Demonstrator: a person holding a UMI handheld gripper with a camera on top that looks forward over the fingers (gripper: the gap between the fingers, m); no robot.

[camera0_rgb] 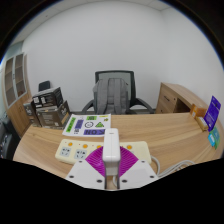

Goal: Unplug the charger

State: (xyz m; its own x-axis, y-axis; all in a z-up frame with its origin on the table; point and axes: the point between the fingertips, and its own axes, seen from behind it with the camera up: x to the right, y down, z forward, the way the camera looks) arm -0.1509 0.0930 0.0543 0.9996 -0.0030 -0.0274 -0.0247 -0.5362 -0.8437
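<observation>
Gripper [112, 170]: we clamp both pads on the charger [111, 148] — a firm hold for pulling.
Strip [103, 152]: lies flat on the desk [170, 135] — charger upright in it, not yet out.

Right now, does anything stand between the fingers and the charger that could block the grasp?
Nothing visible does. The charger stands upright between the fingers, with both pads against its sides, plugged into the power strip on the desk.

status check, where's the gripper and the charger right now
Gripper shut on white charger, pads either side. Charger sits over power strip on wooden desk; can't tell if plugged in. Nothing in the way.
</observation>
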